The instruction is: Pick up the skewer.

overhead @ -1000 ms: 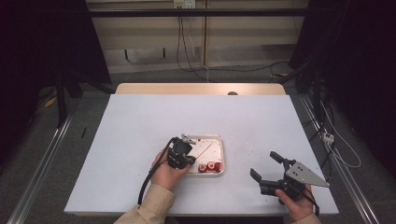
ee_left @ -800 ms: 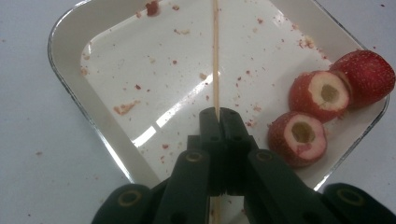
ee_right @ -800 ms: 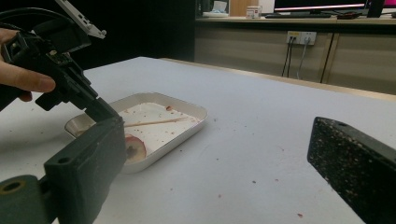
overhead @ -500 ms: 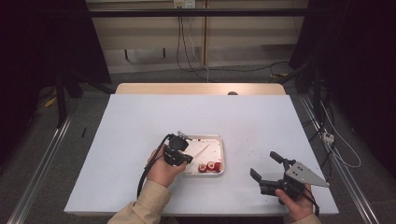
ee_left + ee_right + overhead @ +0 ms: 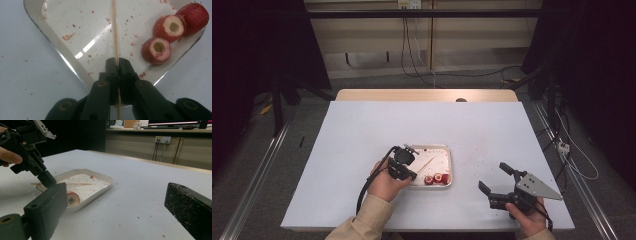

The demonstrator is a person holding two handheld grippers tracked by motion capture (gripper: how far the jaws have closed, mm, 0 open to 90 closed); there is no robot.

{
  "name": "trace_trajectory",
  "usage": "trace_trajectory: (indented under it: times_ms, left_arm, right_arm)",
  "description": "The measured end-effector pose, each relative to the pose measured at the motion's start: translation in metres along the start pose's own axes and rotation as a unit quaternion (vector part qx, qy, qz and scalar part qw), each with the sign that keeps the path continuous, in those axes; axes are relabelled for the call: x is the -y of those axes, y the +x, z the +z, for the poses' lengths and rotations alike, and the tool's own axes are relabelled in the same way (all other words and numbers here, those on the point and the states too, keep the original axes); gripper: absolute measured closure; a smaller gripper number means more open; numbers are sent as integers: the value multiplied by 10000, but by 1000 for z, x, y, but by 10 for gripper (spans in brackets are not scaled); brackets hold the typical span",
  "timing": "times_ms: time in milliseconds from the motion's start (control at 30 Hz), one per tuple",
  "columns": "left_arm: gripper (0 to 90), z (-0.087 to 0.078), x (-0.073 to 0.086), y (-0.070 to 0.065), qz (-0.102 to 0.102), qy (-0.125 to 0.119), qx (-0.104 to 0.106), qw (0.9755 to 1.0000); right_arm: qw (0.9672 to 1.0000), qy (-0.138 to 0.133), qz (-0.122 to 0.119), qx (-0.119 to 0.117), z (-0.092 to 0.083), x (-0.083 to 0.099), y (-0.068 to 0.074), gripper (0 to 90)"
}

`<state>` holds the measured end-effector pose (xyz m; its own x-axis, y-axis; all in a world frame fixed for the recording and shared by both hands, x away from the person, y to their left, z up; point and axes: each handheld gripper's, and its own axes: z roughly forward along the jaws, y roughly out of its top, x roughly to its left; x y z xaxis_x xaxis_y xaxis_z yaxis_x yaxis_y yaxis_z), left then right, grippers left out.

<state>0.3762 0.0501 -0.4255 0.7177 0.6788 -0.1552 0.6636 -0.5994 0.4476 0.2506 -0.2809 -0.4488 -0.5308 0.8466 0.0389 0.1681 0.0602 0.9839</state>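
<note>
Left gripper (image 5: 117, 62) has its jaws clenched on a thin wooden skewer (image 5: 114, 30) that lies across the white tray (image 5: 443, 150). Three cut strawberries (image 5: 160, 46) sit in the tray's near right corner, beside the skewer but apart. Right gripper (image 5: 498, 181) waits with jaws released, well apart, near the bench (image 5: 362, 125) front edge. Red crumbs speckle the white top; plenty of bare room beyond the tray.

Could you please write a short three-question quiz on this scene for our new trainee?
1. What does the left gripper clamp?
2. True or false: the right gripper holds a fruit piece.
3. How many red fruit pieces lie in the white tray? A two, B three, C five.

Key: 1. A thin wooden skewer, gripped near one end. 2. False; its jaws stand open and empty, apart from the tray. 3. B.
</note>
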Motion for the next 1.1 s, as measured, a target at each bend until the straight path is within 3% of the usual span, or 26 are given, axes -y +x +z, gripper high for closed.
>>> trace_trajectory:
  times_ms: [167,300,433,567,633,767,833,933,1000,1100]
  left_arm:
    - [888,0,1,1,-70,26,84,9999]
    - [890,-6,6,2,-241,-342,153,9990]
    - [892,-15,17,7,-404,-774,286,9958]
    - [892,-24,29,10,-585,-1131,529,9904]
    - [892,-27,34,12,-621,-1254,596,9884]
    - [892,-32,44,17,-737,-1566,622,9829]
    - [892,-36,48,19,-816,-1735,700,9789]
    - [892,-40,55,20,-909,-2069,899,9700]
    - [892,-42,59,21,-878,-2172,896,9680]
    - [892,-44,64,23,-891,-2362,925,9632]
  right_arm:
    - [10000,30,9,17,-1,1,-2,43]
    - [10000,53,46,12,0,0,-2,42]
    - [9998,146,117,15,5,-2,-2,40]
    - [9990,324,303,-100,15,-6,-2,24]
    - [9978,563,311,-126,23,-8,-1,26]
    - [9967,683,394,-185,31,-9,2,25]
    - [9961,745,435,-193,35,-11,5,25]
    - [9949,833,517,-244,44,-13,9,27]
    - [9946,895,464,-260,51,-14,13,35]
    - [9932,1013,461,-334,60,-14,19,36]
